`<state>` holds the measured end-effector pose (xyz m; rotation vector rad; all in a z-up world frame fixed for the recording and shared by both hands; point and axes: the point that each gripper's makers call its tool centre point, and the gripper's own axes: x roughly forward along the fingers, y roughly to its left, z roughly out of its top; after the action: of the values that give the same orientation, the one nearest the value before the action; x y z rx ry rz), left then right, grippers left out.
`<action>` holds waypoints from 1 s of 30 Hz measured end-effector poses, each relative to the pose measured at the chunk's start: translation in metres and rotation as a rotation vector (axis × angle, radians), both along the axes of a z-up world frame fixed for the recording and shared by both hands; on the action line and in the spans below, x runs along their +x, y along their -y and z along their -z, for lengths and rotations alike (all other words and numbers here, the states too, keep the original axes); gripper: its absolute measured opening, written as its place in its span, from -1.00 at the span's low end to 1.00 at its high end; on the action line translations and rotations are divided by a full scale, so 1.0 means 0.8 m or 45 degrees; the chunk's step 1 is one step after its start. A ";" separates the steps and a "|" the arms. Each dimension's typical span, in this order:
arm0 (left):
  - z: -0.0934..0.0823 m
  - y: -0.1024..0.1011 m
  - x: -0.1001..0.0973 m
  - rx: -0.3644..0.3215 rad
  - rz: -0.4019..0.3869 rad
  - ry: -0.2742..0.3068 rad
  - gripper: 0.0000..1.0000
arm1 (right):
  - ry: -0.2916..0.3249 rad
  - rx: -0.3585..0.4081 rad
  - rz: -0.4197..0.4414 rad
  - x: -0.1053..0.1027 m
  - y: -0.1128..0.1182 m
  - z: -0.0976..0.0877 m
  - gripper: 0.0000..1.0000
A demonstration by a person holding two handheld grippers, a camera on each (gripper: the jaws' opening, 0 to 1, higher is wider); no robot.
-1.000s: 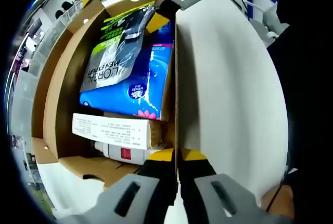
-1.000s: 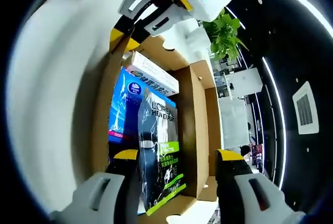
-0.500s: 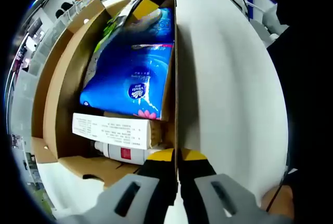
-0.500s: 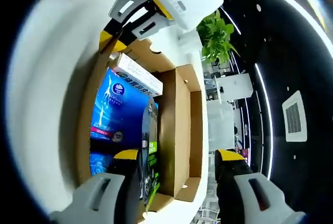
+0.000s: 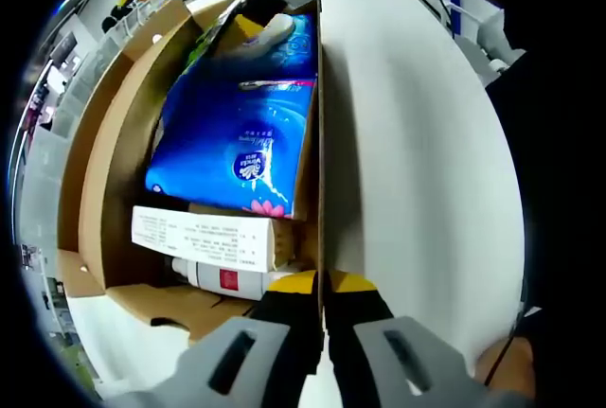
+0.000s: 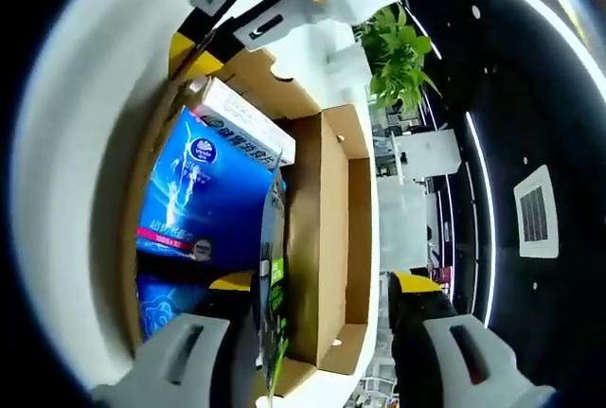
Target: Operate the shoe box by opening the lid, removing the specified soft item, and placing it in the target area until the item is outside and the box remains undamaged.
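The cardboard shoe box (image 5: 104, 162) stands open, its white lid (image 5: 417, 171) raised with my left gripper (image 5: 322, 280) shut on the lid's edge. Inside lie a blue soft pack (image 5: 241, 143), a white carton (image 5: 204, 238) and a white bottle with a red label (image 5: 227, 280). My right gripper (image 5: 260, 10) reaches in from the far end. In the right gripper view, a dark and green pouch (image 6: 275, 275) stands edge-on against the left finger of my right gripper (image 6: 322, 285), whose jaws stand wide apart. The left gripper (image 6: 194, 48) holds the lid (image 6: 76, 190) at the top.
The box's brown inner wall (image 6: 317, 238) is bare on the side away from the lid. A green plant (image 6: 398, 48) and white furniture (image 6: 402, 228) lie beyond the box. A person's dark clothing (image 5: 559, 143) is beside the lid.
The pouch has been tipped from flat on the blue pack up onto its edge, uncovering the pack. The right gripper has moved further in. The left gripper and lid have stayed put.
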<state>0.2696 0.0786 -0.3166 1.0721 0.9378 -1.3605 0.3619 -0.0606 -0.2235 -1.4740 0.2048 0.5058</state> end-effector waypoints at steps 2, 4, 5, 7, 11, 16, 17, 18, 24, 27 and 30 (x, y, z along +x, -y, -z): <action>0.000 0.000 0.000 0.001 0.000 0.000 -0.97 | -0.012 -0.001 -0.002 0.001 -0.001 0.005 0.10; 0.000 0.000 0.000 0.001 0.000 0.000 -0.97 | -0.014 -0.002 0.005 0.004 -0.002 0.008 0.09; 0.000 0.001 0.000 0.000 0.000 0.000 -0.97 | -0.011 -0.005 0.009 0.007 -0.001 0.009 0.08; 0.000 0.001 0.000 0.000 0.001 0.000 -0.97 | -0.009 -0.006 0.010 0.009 -0.001 0.010 0.07; 0.000 0.001 0.000 0.000 0.002 -0.001 -0.97 | -0.002 -0.005 0.010 0.013 -0.003 0.009 0.01; -0.001 0.001 0.000 0.000 0.004 0.000 -0.97 | -0.022 -0.045 -0.015 0.014 -0.005 0.019 -0.15; -0.001 0.001 0.000 0.000 0.004 0.001 -0.97 | -0.031 -0.048 -0.013 0.014 -0.005 0.021 -0.15; -0.001 0.001 0.000 0.000 0.003 0.000 -0.97 | -0.038 -0.045 -0.010 0.014 -0.005 0.022 -0.15; -0.002 0.002 0.000 -0.001 0.009 0.003 -0.97 | -0.056 -0.042 0.003 0.019 -0.002 0.029 -0.14; -0.002 0.002 0.000 -0.001 0.009 0.003 -0.97 | -0.058 -0.046 0.012 0.021 -0.001 0.032 -0.16; -0.002 0.002 -0.001 -0.001 0.008 0.002 -0.97 | -0.060 -0.050 0.016 0.022 0.000 0.034 -0.18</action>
<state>0.2688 0.0773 -0.3153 1.0762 0.9339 -1.3646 0.3792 -0.0602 -0.2505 -1.4991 0.2618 0.5294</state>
